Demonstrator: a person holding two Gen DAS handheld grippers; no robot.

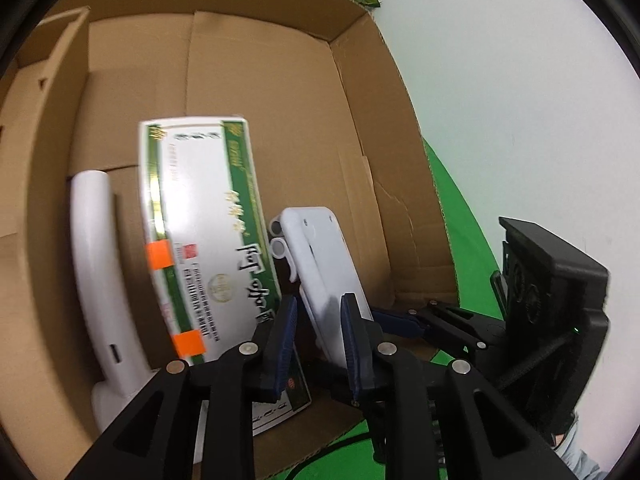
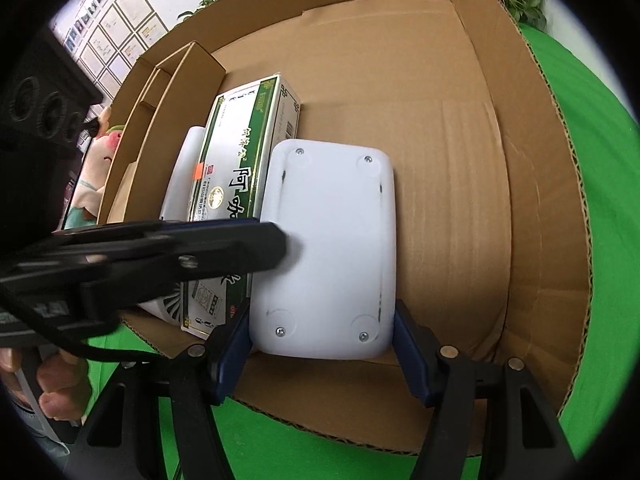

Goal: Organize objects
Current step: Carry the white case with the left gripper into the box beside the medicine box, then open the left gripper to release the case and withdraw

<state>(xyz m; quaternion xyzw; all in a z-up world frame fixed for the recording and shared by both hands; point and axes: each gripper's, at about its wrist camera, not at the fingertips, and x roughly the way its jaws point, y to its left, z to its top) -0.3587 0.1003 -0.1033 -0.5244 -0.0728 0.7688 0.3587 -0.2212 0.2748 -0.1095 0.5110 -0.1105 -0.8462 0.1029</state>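
From the right wrist we see the broad screwed back of a white rounded-rectangle plastic device (image 2: pixel 328 248) inside the shallow brown cardboard box (image 2: pixel 532 184) on the green surface (image 2: pixel 600 240); a pink plush toy (image 2: pixel 94 160) at far left shows only here. The left wrist shows the device (image 1: pixel 320 276) edge-on, standing on its long edge, long axis running near to far.

Our right gripper (image 2: pixel 322 354) has its jaws spread wide, clamped on the device's near end. Our left gripper (image 1: pixel 318 344) has narrower jaws around its edge; whether they press it we cannot tell.

Just left leans a green-and-white printed carton (image 2: pixel 236 184), then a white curved plastic appliance (image 1: pixel 102 276).
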